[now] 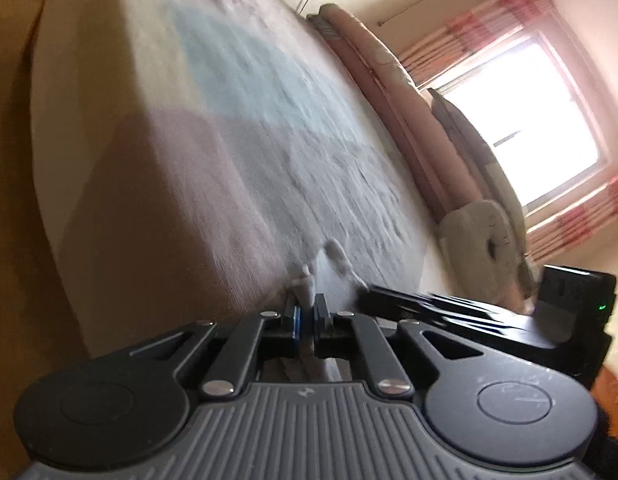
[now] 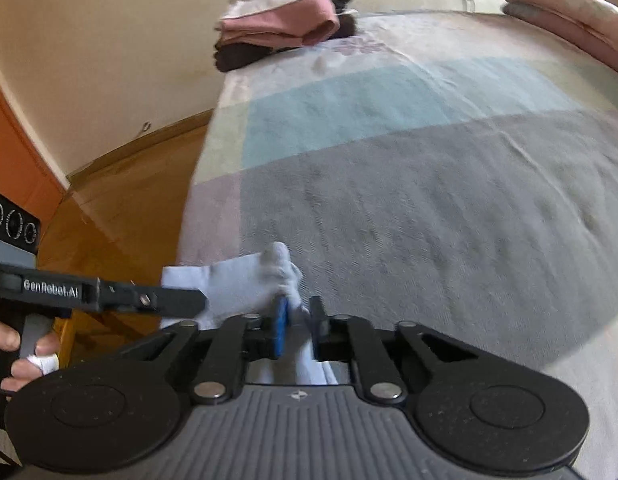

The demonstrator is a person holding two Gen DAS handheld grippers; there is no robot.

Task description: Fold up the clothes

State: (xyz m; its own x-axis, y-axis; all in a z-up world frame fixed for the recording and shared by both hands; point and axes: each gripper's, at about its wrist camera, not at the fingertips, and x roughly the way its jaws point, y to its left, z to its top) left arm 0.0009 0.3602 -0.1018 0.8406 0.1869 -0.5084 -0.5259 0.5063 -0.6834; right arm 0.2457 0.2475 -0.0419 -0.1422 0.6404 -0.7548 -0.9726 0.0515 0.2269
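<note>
A white garment [image 2: 245,284] hangs bunched between both grippers above the near edge of the bed [image 2: 429,200]. My right gripper [image 2: 299,312] is shut on a fold of it, and cloth trails down behind the jaws. My left gripper [image 1: 307,306] is shut on another bit of the white garment [image 1: 329,260]. The left gripper also shows in the right wrist view [image 2: 181,302], touching the cloth from the left. The right gripper shows in the left wrist view [image 1: 449,308], close beside the left one.
The bed has a sheet with grey, blue and pink blocks. A stack of folded clothes [image 2: 281,24], pink on top, sits at its far corner. Rolled pink bedding [image 1: 389,92] lies along the far side. A bright window [image 1: 521,120] and wooden floor [image 2: 121,184] border it.
</note>
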